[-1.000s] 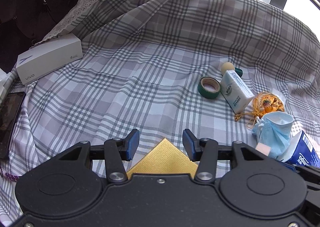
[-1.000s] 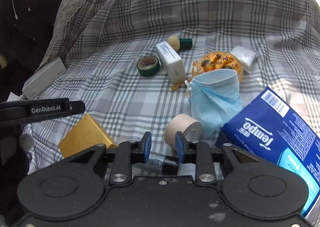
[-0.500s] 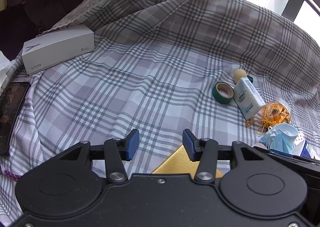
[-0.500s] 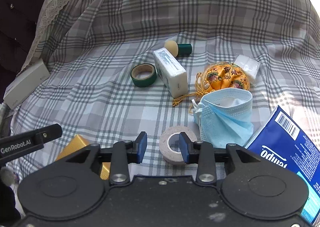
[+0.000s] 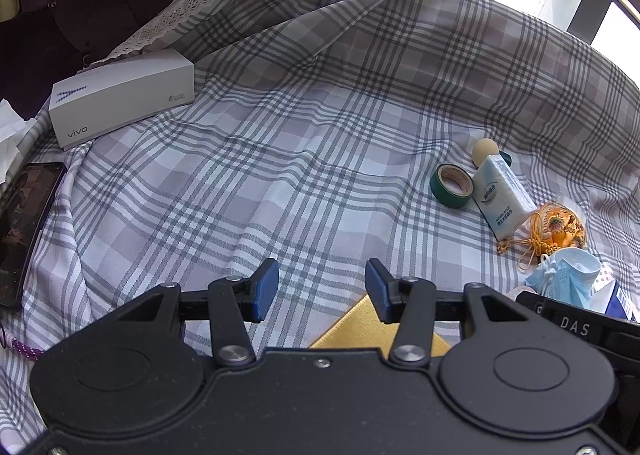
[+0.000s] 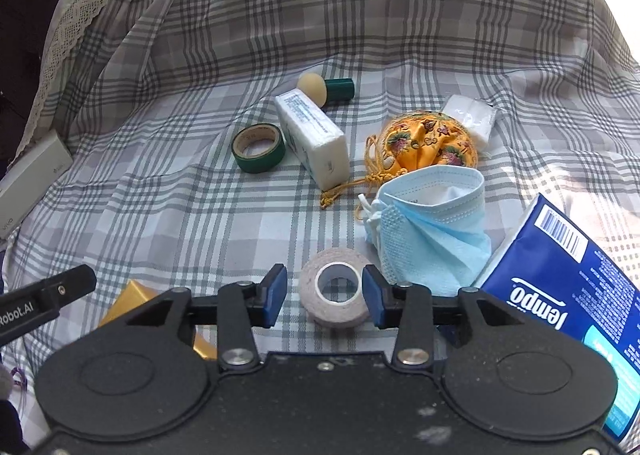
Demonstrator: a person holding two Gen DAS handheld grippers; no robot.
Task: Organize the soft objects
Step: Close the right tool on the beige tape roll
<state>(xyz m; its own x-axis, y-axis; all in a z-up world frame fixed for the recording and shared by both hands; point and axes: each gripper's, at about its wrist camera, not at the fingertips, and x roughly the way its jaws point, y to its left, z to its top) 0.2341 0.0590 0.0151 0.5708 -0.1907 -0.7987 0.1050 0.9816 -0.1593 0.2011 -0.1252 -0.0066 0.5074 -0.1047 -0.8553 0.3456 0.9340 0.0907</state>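
Note:
On the plaid bedsheet lie a blue face mask (image 6: pixel 432 227), an orange drawstring pouch (image 6: pixel 430 143), a white tissue pack (image 6: pixel 314 139), a small white packet (image 6: pixel 472 117), a blue Tempo tissue pack (image 6: pixel 560 295), a green tape roll (image 6: pixel 259 147), a sponge applicator (image 6: pixel 324 89) and a beige bandage roll (image 6: pixel 336 291). My right gripper (image 6: pixel 323 297) is open, its jaws on either side of the bandage roll. My left gripper (image 5: pixel 318 291) is open and empty above the sheet, a gold box (image 5: pixel 360 329) just under it. The mask (image 5: pixel 568 281) and pouch (image 5: pixel 560 229) lie to its right.
A white vivo box (image 5: pixel 120 95) sits at the left by the lace-edged pillow. A dark phone (image 5: pixel 24 223) lies at the left edge. The left gripper's arm (image 6: pixel 44 301) shows at the right wrist view's left, over the gold box (image 6: pixel 132 297).
Both grippers have drawn back and risen. The right jaws have opened wider, and the bandage roll now lies between them. The gold box has slid lower right in the left view.

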